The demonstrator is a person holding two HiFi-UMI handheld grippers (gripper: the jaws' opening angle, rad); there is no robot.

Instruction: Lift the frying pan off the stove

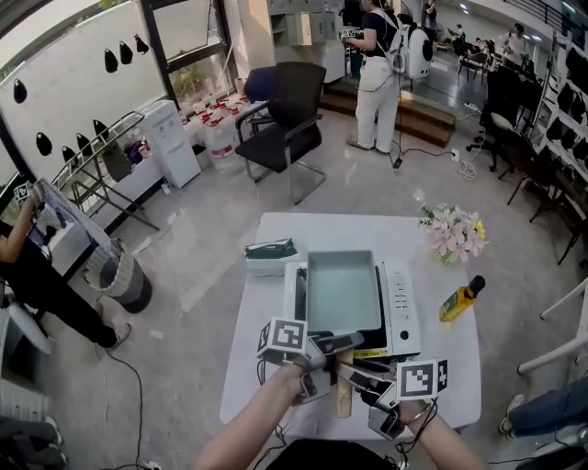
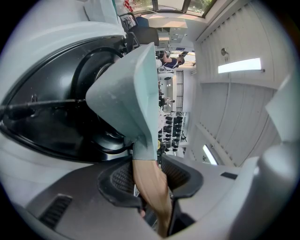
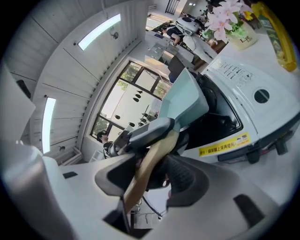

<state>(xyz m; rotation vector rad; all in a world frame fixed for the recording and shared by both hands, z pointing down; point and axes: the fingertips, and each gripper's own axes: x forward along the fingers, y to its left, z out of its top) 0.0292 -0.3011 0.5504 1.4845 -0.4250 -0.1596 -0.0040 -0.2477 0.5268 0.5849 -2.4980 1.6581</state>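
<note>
We see R gripper w/ jaws apart, the pan's wooden handle between them, touching one pad only. Beyond: teal frying pan over white stove, w/ pink flowers & yellow bottle on the surface.

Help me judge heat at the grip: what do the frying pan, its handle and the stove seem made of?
The frying pan has a matte pale grey-green coating, likely over metal. Its handle is smooth tan, seemingly wood. The stove has a glossy white casing, probably plastic; its black top reflects like glass.
</note>
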